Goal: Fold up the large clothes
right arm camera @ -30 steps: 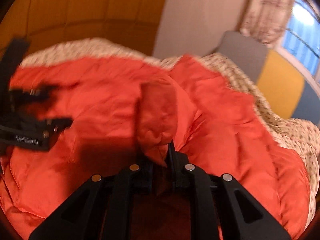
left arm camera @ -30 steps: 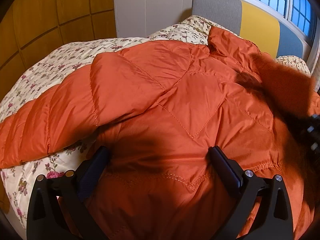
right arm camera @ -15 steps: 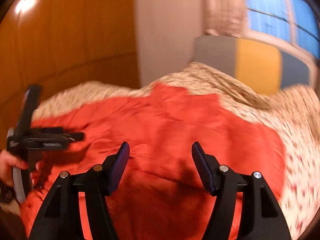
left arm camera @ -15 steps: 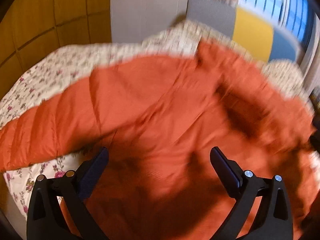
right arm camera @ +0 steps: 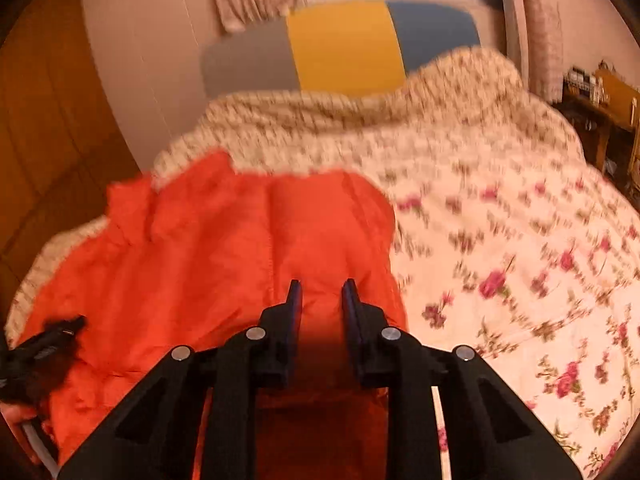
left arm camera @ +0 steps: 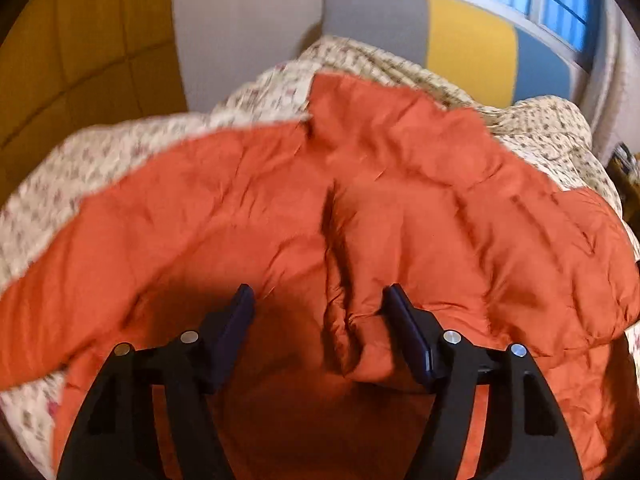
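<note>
Left gripper (left arm camera: 316,304) jaws have just been closing around a raised fold of the orange jacket (left arm camera: 400,208), which lies spread on the floral bedspread (right arm camera: 500,240). Right gripper (right arm camera: 322,292) has narrowed onto the jacket's right edge. Pinch fully before lifting; keep both edges level.

Jacket (left arm camera: 400,216): orange quilted cloth, puffy, faint sheen, stitched seams. Bedspread (right arm camera: 500,240): matt cotton-like cloth, cream, printed with pink flowers. Left gripper (left arm camera: 316,304): matt black plastic, dark smooth pads, bright metal pins. Right gripper (right arm camera: 320,292): same finish. Headboard (left arm camera: 468,40): matt upholstery. Wall panels (left arm camera: 80,40): smooth, glossy wood.
</note>
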`<act>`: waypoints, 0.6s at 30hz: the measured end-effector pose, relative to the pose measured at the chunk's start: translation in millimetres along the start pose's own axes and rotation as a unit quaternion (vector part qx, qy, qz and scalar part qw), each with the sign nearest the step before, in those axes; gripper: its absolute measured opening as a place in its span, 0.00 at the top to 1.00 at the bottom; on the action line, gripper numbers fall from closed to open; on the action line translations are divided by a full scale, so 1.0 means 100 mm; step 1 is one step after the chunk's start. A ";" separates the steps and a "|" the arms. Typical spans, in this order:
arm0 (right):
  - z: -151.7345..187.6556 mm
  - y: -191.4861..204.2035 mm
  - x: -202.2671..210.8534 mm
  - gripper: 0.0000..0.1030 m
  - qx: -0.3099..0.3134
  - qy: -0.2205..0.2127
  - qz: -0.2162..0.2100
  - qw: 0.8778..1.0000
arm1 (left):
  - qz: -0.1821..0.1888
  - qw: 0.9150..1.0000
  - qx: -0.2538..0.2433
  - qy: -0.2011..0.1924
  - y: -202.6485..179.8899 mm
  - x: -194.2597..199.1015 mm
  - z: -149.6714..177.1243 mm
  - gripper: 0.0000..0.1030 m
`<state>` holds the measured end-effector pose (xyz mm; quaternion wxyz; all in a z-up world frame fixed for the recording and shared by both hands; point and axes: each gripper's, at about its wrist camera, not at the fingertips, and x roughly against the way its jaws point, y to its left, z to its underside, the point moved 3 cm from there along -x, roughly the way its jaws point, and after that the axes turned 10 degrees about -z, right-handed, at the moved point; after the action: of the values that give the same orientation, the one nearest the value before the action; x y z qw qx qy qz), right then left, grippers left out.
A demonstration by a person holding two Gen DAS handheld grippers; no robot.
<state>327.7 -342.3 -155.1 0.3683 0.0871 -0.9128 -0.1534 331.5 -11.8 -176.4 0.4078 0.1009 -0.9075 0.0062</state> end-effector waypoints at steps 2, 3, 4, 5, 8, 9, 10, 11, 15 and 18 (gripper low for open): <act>0.15 -0.14 -0.21 0.87 -0.020 0.022 0.014 0.999 | 0.017 1.000 0.018 0.004 0.07 -0.06 0.06 0.33; 0.16 -0.23 -0.28 0.87 -0.036 0.023 0.012 0.999 | 0.021 1.000 0.021 0.006 0.07 -0.08 0.07 0.32; 0.18 -0.29 -0.26 0.87 -0.047 0.021 0.009 0.999 | 0.020 1.000 0.017 0.006 0.05 -0.09 0.08 0.30; 0.19 -0.33 -0.25 0.87 -0.056 0.018 0.002 0.998 | 0.015 1.000 0.010 0.005 0.02 -0.10 0.09 0.29; 0.20 -0.37 -0.13 0.86 -0.066 0.004 -0.014 0.998 | 0.000 1.000 -0.011 0.005 -0.05 -0.12 0.13 0.27; 0.20 -0.38 -0.02 0.82 -0.073 -0.008 -0.018 0.997 | -0.001 1.000 -0.012 0.005 -0.06 -0.12 0.13 0.27; 0.20 -0.36 0.13 0.82 -0.077 -0.027 -0.024 0.996 | 0.001 1.000 -0.009 0.005 -0.05 -0.11 0.14 0.27; 0.17 -0.29 0.24 0.81 -0.073 -0.040 -0.030 0.996 | 0.001 1.000 -0.009 0.005 -0.04 -0.11 0.13 0.27; -0.09 0.04 0.29 0.80 0.011 -0.058 -0.013 0.998 | -0.005 1.000 -0.014 0.005 -0.03 -0.14 0.10 0.25; -0.25 0.06 -0.07 0.80 0.009 -0.028 -0.012 0.999 | -0.004 1.000 -0.014 0.005 -0.04 -0.13 0.11 0.25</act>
<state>350.1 -340.7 -140.2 0.3401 0.0973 -0.9230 -0.1517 332.9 -14.0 -193.9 0.4137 0.0990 -0.9050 -0.0082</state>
